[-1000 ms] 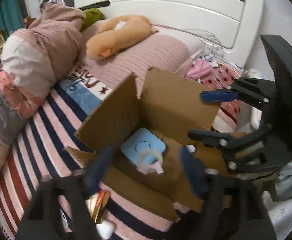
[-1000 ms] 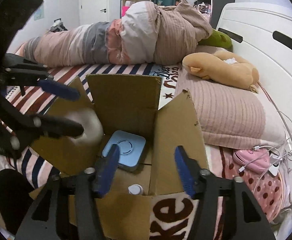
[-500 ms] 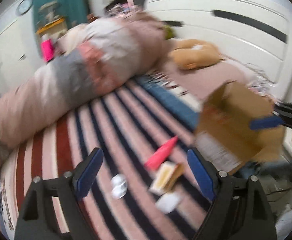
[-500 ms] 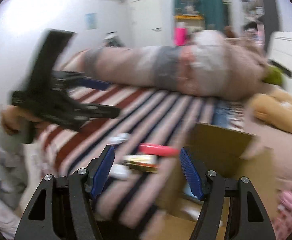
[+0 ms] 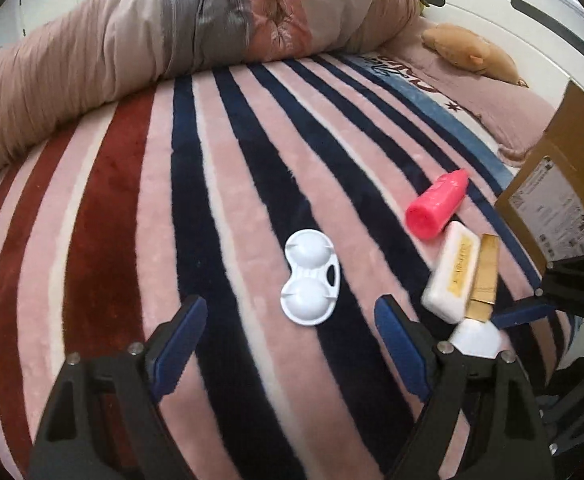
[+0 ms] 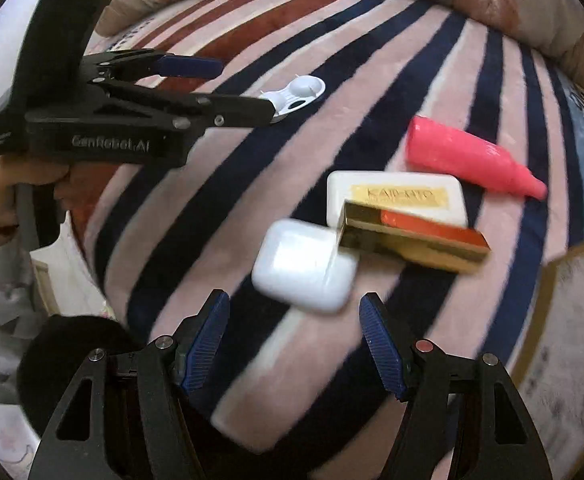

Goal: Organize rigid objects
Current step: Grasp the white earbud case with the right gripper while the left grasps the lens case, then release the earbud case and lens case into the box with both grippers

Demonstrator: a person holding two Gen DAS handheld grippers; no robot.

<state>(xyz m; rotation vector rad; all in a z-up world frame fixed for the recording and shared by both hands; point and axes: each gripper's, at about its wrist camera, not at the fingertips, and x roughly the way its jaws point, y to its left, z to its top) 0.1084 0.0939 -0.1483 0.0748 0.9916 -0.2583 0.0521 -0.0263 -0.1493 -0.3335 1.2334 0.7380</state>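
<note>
scene: striped plush blanket (image 5: 219, 184) on a bed, five small rigid items loose on it, cardboard box (image 5: 560, 184) at the right edge of the left wrist view
left gripper (image 5: 287, 332): fingers spread wide, nothing between them; hovers just short of the white double-cup case (image 5: 310, 280)
right gripper (image 6: 294, 328): fingers spread wide, empty; aimed at the white earbud case (image 6: 304, 266), which lies just ahead of the tips
white double-cup case: lies flat, apart from the rest; looks like thin light plastic, stiff. Low profile, so likely best pinched across the narrow waist between the two domes; plush pile may let the fingers dig under the edges
white earbud case: smooth, rounded, probably slippery; light. Grip across the flatter faces, not the corners; touches the gold box end
gold box (image 6: 412, 236): rests partly on the cream soap-like box (image 6: 396, 196); hard, glossy, long. Take across the short width, near the middle
cream soap-like box: stiff, flat, half pinned under the gold box; lift that off first, I'd guess
pink tapered tube (image 6: 468, 158): lying on its side, could roll; grab the thick end
risk: soft bedding gives under pressure, items may tilt or slip
</note>
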